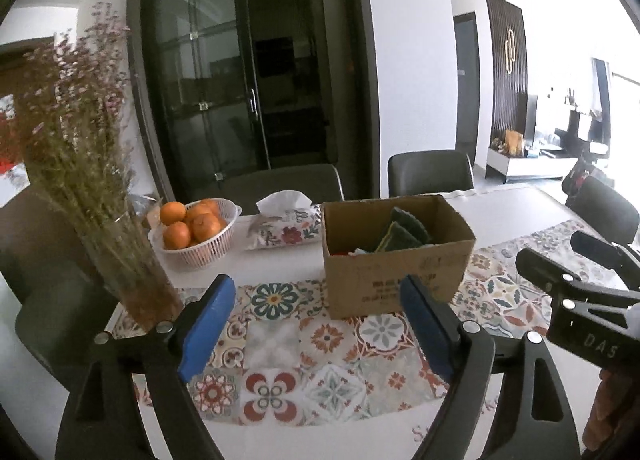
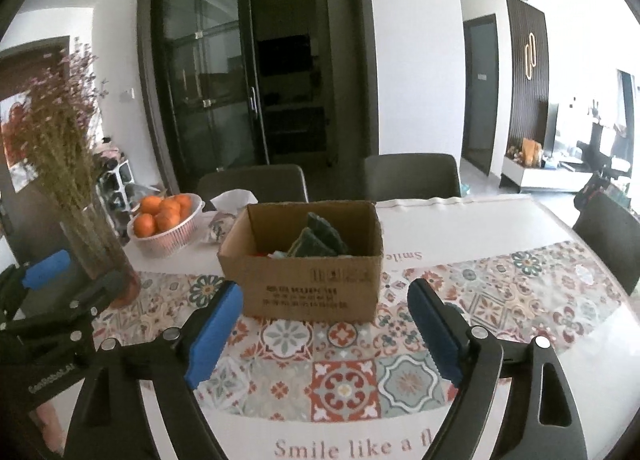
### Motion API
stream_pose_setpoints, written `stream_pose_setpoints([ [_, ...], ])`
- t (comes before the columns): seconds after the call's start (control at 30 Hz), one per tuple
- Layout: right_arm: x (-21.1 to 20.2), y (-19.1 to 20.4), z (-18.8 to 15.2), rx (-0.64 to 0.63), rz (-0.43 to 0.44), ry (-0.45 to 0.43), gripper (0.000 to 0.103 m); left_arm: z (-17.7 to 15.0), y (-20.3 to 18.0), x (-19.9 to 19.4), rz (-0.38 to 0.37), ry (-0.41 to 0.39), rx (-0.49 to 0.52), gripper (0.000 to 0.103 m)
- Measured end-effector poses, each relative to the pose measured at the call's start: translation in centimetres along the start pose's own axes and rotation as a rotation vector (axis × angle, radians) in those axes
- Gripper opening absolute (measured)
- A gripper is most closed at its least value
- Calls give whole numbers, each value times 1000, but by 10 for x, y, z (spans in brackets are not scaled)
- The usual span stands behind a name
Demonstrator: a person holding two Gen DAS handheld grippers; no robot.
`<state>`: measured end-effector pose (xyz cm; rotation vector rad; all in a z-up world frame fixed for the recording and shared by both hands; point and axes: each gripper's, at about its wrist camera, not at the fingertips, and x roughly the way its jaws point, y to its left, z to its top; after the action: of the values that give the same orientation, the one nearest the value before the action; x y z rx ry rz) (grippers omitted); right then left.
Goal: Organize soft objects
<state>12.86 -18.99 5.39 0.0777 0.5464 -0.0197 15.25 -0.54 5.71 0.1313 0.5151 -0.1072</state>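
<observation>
An open cardboard box (image 1: 396,272) stands on the patterned tablecloth; it also shows in the right wrist view (image 2: 308,280). Dark green scouring sponges (image 1: 402,234) and other soft items lie inside it, seen also in the right wrist view (image 2: 318,242). My left gripper (image 1: 316,324) is open and empty, hovering over the cloth in front of the box. My right gripper (image 2: 324,330) is open and empty, also short of the box. The right gripper's body shows at the left view's right edge (image 1: 580,292).
A glass vase of dried flowers (image 1: 120,260) stands at the left. A white basket of oranges (image 1: 196,232) and a floral tissue pack (image 1: 284,226) sit behind. Dark chairs (image 1: 432,174) ring the table's far side and right side.
</observation>
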Motion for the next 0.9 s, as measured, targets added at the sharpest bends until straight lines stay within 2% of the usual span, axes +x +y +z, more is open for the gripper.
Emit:
stream_pose_setpoints([
  [0.33, -43, 3, -34, -25, -26, -27, 90, -37, -5, -45, 23, -39, -3, 98],
  [0.5, -56, 0, -49, -15, -21, -27, 91, -53, -8, -58, 1, -43, -19, 103],
  [0.9, -71, -3, -73, -4, -14, -28, 91, -75, -13, -83, -4, -73, -8, 103],
])
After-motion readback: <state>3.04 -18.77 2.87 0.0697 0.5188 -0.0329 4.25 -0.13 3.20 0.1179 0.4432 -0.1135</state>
